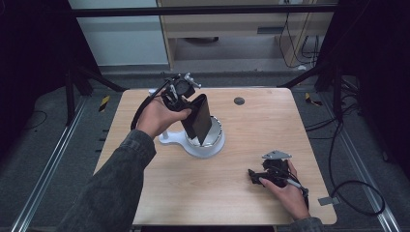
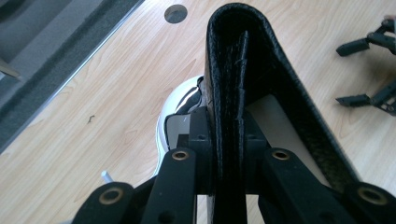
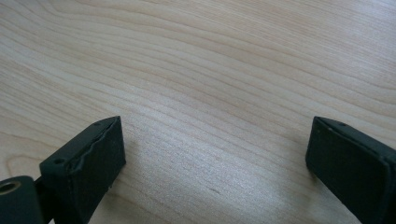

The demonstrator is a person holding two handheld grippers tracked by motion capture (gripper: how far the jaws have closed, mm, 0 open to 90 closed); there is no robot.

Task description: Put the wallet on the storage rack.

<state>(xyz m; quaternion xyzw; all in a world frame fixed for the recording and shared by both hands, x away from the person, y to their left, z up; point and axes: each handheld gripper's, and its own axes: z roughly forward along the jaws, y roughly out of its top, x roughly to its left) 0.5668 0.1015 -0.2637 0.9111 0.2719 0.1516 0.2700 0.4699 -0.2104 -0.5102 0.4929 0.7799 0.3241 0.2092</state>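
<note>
A black folded leather wallet (image 1: 199, 121) hangs tilted over a white round stand with a shiny metal rim (image 1: 216, 141), left of the table's middle. My left gripper (image 1: 186, 108) is shut on one flap of it. In the left gripper view the wallet (image 2: 243, 70) rises between the jaws, fold at the top, its other flap spreading to the right, and the white stand (image 2: 173, 119) lies below. My right gripper (image 1: 253, 176) rests on the table at the lower right, jaws open, with bare wood between its fingertips (image 3: 215, 154). It also appears far off (image 2: 369, 70) in the left gripper view.
A dark round grommet hole (image 1: 239, 101) sits near the table's far edge. The wooden table (image 1: 251, 140) has bare room on its right half and along the front. Black frame legs (image 1: 333, 92) and cables (image 1: 358, 193) surround it on the floor.
</note>
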